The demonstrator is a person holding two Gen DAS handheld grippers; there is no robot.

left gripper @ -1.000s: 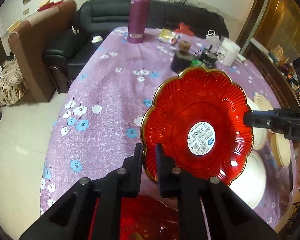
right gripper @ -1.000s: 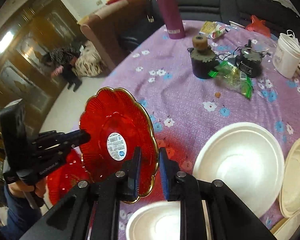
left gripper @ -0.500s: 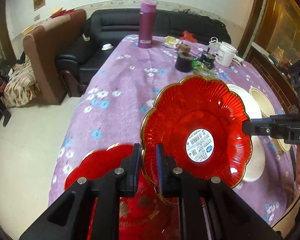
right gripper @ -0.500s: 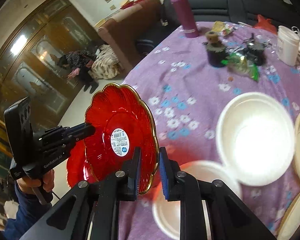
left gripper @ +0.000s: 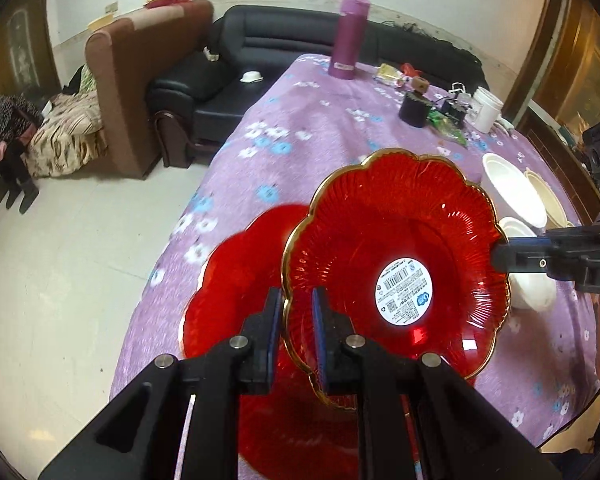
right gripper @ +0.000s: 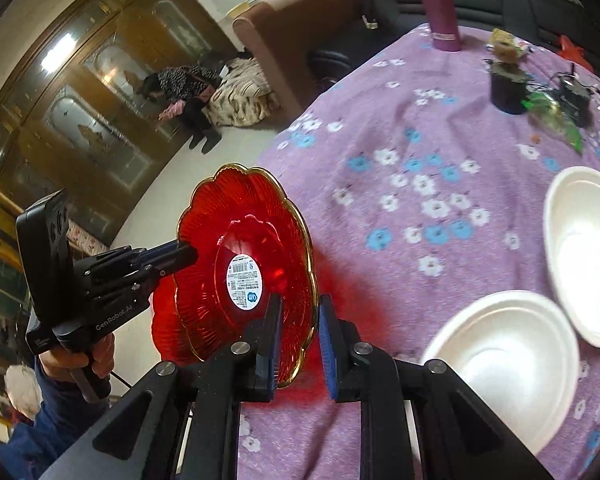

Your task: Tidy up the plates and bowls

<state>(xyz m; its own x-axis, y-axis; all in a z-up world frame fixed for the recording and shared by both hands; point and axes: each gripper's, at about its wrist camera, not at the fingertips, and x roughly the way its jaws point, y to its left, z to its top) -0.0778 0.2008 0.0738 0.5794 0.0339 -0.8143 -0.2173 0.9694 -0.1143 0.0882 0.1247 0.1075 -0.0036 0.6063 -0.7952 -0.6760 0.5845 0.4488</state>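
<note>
**Red plate held from both sides above its twin**

Over the near left edge of the purple flowered tablecloth [left gripper: 324, 128], a red scalloped plate [left gripper: 396, 264] with a gold rim hung tilted in the air, a white barcode sticker [left gripper: 403, 297] at its centre. The left gripper [left gripper: 296, 322] had its blue-padded fingers clamped on the plate's near left rim. Beneath and a little left of it, a second red plate [left gripper: 236, 280] lay flat on the cloth, partly covered by the raised one.

On the plate's opposite edge, the right gripper [right gripper: 298, 332] straddled the gold rim; in its own camera the rim sat against the left pad while a gap showed before the right pad, so I could not tell whether it truly pinched. Seen from the left wrist, its dark tip touched the plate's right edge.

Further right, two white bowls [right gripper: 500, 364] [right gripper: 584, 248] rested on the cloth just beside each other, with a cream-coloured dish [left gripper: 542, 196] partly visible beyond them.

At the far side of the table stood a tall magenta flask [left gripper: 350, 36], then a dark jar [left gripper: 414, 108], a green wrapper [right gripper: 556, 118] and a white tub [left gripper: 486, 114] towards the right. A black sofa [left gripper: 228, 80] sat behind the table.
</note>
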